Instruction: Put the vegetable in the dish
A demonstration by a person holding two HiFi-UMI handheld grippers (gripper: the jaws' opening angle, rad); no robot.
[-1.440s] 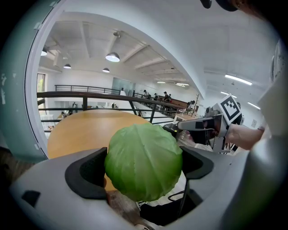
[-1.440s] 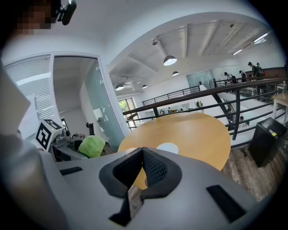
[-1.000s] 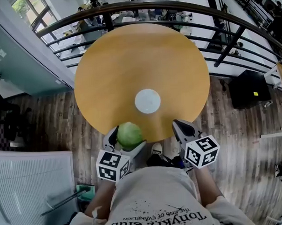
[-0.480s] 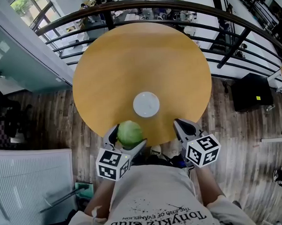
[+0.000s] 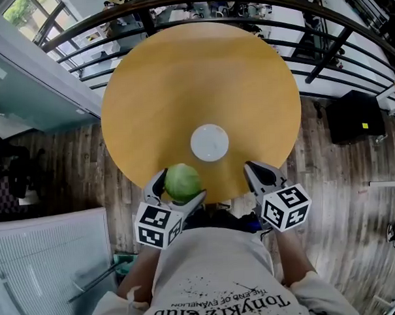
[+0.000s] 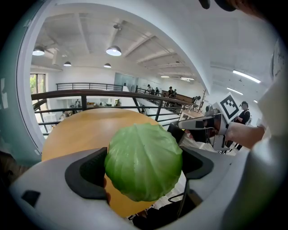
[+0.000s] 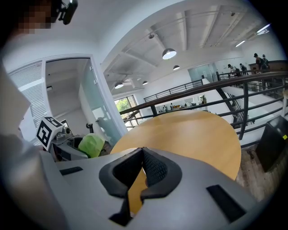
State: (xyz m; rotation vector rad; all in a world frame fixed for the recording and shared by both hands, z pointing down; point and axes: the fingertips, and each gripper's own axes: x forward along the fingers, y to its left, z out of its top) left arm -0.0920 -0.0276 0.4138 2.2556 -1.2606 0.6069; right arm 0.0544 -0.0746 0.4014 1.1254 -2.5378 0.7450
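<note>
Overhead, head view: left gripper (image 5: 178, 189) clamped on green cabbage (image 5: 182, 181) at near edge of round wooden table (image 5: 194, 75), close to white dish (image 5: 209, 142) but apart from it. Right gripper (image 5: 262, 178) at same edge. Only right gripper view shows its jaws pressed together. Left gripper view shows cabbage filling gap between pads; dish out of sight there.
</note>
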